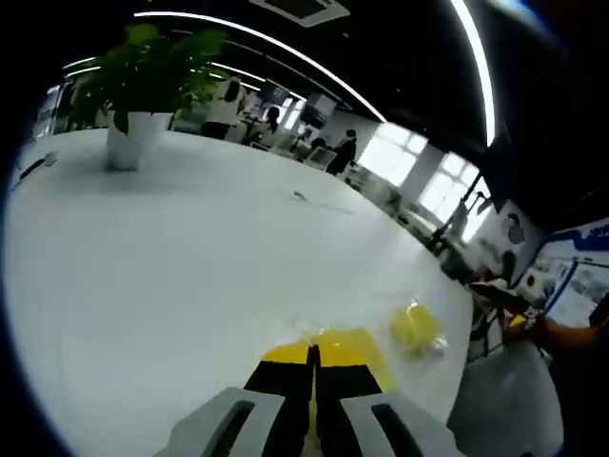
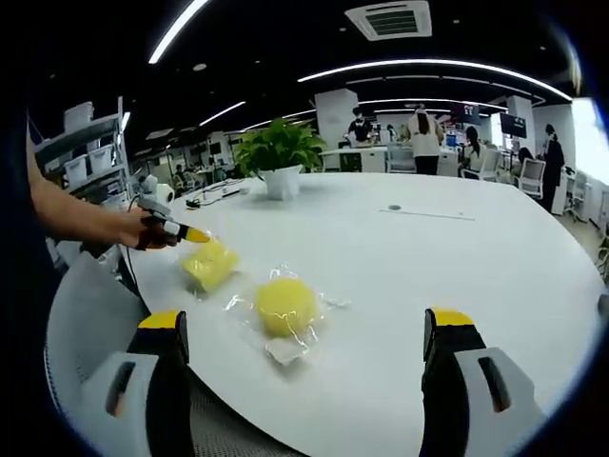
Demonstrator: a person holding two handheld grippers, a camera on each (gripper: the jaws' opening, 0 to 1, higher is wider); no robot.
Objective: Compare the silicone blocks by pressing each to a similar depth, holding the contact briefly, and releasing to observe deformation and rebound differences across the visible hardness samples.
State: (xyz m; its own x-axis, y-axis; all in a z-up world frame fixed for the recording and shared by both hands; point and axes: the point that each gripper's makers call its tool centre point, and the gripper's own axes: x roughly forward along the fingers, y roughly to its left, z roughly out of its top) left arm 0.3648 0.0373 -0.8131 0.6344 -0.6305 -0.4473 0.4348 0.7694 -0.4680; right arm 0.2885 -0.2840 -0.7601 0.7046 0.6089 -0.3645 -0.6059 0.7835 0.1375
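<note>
Open office with a white table (image 2: 495, 257), potted plant (image 2: 278, 152), ceiling light strips (image 1: 247, 43) and bright windows (image 1: 395, 152)

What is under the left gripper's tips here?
The left gripper, jaws together, sits on a yellow square block in clear wrap on the white table. The block's part beneath the tips is covered.

Broad worktop (image 2: 457, 276) is lying open beyond the round block (image 2: 285, 307); only a potted plant (image 2: 279, 157) is standing far back.

L tool (image 1: 312, 367) jaws closed; R tool (image 2: 309, 333) jaws wide apart, nothing between.
</note>
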